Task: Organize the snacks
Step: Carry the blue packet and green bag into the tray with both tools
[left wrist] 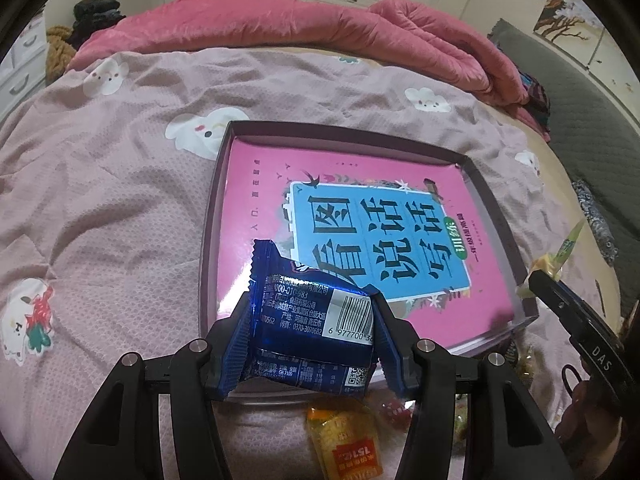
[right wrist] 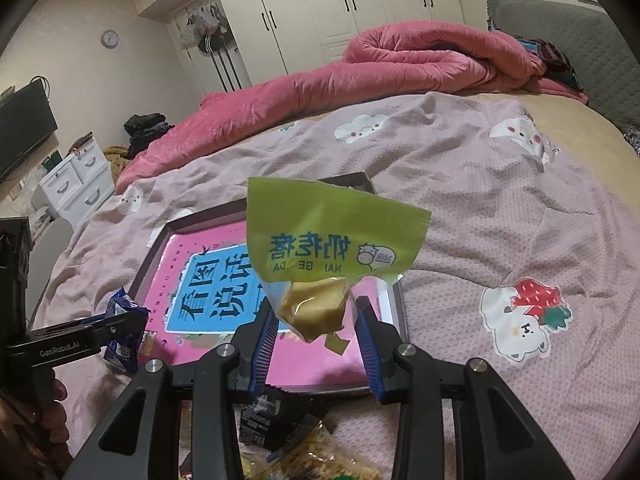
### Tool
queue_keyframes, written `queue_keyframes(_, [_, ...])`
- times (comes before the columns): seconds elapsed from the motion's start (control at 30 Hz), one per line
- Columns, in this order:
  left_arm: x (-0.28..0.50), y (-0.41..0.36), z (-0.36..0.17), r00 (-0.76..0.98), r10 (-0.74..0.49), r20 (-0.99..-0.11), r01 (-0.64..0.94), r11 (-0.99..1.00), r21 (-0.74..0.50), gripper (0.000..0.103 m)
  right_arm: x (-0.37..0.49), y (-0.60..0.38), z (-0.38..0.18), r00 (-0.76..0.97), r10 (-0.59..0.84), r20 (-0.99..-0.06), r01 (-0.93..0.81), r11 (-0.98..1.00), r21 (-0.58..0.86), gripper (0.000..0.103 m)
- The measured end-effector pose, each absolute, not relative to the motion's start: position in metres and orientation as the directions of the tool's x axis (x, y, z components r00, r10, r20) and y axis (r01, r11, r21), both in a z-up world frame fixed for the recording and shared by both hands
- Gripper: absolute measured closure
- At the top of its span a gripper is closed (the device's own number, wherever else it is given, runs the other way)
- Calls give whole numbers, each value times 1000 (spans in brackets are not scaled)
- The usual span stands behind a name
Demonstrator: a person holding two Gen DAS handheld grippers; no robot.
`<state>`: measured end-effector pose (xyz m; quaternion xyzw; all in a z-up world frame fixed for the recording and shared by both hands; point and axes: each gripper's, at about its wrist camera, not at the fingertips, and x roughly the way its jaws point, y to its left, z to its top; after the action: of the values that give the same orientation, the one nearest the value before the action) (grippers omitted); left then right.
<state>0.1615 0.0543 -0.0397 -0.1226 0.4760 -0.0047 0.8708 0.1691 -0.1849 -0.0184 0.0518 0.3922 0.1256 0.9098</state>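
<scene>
Where the left gripper [left wrist: 310,344] points down over the bed, clamped between its blue pads [left wrist: 239,344] sits a dark blue snack packet [left wrist: 308,320], barcode side up, pressed on both flanks, its crimped top end poking past the fingertips and over the near edge of the box. Just below and nearer, loose on the bedspread, an orange-and-yellow snack pouch [left wrist: 346,438] and a small red sweet [left wrist: 394,406]. Likewise closed on its load, the right gripper [right wrist: 316,332]: a green-and-clear milk-curd packet [right wrist: 332,240] standing up between the blue pads [right wrist: 370,354], pinched at the lower end where the yellow block [right wrist: 316,308] shows, green flap fanning out above the fingertips. Under it, nearer, a heap of other wrapped snacks [right wrist: 288,440]. Beyond both sets of fingers, a shallow dark-rimmed box [left wrist: 494,216] lying on the pink cloud-print bedspread [left wrist: 120,200], a pink book [left wrist: 264,168] with a blue title panel flat inside. Farther off, a rolled pink quilt [right wrist: 400,60], then white wardrobes [right wrist: 320,0].
</scene>
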Motion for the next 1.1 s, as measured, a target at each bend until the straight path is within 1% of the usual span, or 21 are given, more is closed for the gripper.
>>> queue_keyframes(0.53, [167, 51, -52, 525, -123, -842, -106, 972, -208, 45, 181, -185, -44, 593, 245, -767, -170, 969, 177, 63])
queue_keyframes(1.0, [173, 53, -57, 516, -131, -847, -116, 969, -220, 45, 182, -189, -48, 580, 239, -779, -151, 971, 185, 61])
queue_keyframes(1.1, [176, 53, -57, 514, -133, -847, -116, 968, -223, 47, 181, -188, -49, 579, 241, -779, -151, 971, 187, 61])
